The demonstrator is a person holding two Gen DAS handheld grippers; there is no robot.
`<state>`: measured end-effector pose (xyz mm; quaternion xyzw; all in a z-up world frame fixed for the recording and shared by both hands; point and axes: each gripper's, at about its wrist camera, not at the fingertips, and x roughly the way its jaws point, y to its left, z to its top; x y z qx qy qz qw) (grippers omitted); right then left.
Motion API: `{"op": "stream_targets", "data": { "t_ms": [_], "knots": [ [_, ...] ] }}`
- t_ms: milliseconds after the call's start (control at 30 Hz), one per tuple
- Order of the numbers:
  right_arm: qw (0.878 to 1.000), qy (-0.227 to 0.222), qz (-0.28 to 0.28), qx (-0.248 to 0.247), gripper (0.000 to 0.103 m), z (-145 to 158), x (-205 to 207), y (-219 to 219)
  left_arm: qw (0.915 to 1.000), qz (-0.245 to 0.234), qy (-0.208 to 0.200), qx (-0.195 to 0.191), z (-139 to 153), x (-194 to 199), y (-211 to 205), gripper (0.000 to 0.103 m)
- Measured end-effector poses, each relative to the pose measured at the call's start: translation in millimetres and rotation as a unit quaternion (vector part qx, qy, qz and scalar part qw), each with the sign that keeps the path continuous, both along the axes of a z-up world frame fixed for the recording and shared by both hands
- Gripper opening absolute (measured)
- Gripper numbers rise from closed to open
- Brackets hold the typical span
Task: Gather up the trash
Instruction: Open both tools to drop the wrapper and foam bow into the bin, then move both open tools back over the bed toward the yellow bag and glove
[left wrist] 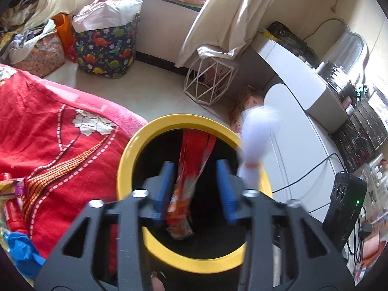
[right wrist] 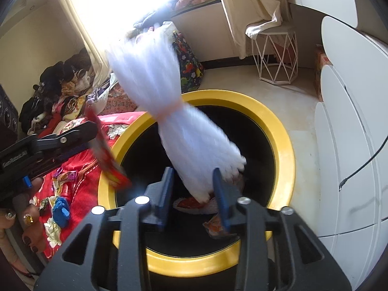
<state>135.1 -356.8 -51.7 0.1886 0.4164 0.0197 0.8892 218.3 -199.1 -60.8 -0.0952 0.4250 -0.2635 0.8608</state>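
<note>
A black bin with a yellow rim (left wrist: 135, 150) stands directly under both grippers. My left gripper (left wrist: 195, 165) is open over its mouth. A red snack wrapper (left wrist: 186, 186) hangs between the blue pads, against the left one and apart from the right. My right gripper (right wrist: 192, 171) is open too. A blurred white foam net sleeve (right wrist: 169, 111) stands tilted between its pads, its lower end inside the bin rim (right wrist: 281, 145). The right wrist view shows the left gripper (right wrist: 94, 128) and the blurred wrapper (right wrist: 106, 160) at the left. Wrappers (right wrist: 215, 228) lie at the bin's bottom.
A red embroidered blanket (left wrist: 60, 133) left of the bin holds a crumpled blue scrap (right wrist: 61, 208) and candy wrappers (right wrist: 65, 177). A dinosaur-print basket (left wrist: 106, 48) and white wire stool (left wrist: 208, 82) stand behind. White drawers (left wrist: 303, 145) and a black power unit (left wrist: 344, 201) are on the right.
</note>
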Motion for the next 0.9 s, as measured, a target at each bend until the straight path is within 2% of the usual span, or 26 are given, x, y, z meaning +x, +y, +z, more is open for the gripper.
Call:
{"op": "stream_targets", "data": {
  "t_ms": [33,100,167,200,367,733,900],
  "knots": [
    [1.000,0.001,-0.002,0.000,0.039,0,0,0,1.0000,0.004,-0.001,0.000,0,-1,1,0.054],
    [1.000,0.004,-0.009,0.001,0.044,-1,0,-2,0.9999,0.013,-0.002,-0.001,1,-4,7,0.062],
    [1.000,0.005,-0.013,0.002,0.045,-1,-1,-3,0.9997,0.024,-0.004,-0.005,2,-7,14,0.080],
    [1.000,0.005,-0.014,0.002,0.046,-1,0,-4,0.9996,0.029,-0.005,-0.006,3,-8,17,0.083],
    [1.000,0.000,-0.016,-0.003,0.054,3,-2,-1,0.9991,0.040,-0.005,-0.010,6,-14,28,0.092],
    [1.000,-0.015,-0.018,-0.010,0.066,15,-2,3,0.9982,0.049,-0.033,-0.004,19,-26,40,0.092],
    [1.000,-0.024,-0.010,-0.012,0.069,22,-4,11,0.9965,0.063,-0.054,0.006,27,-33,48,0.092]
  ]
}}
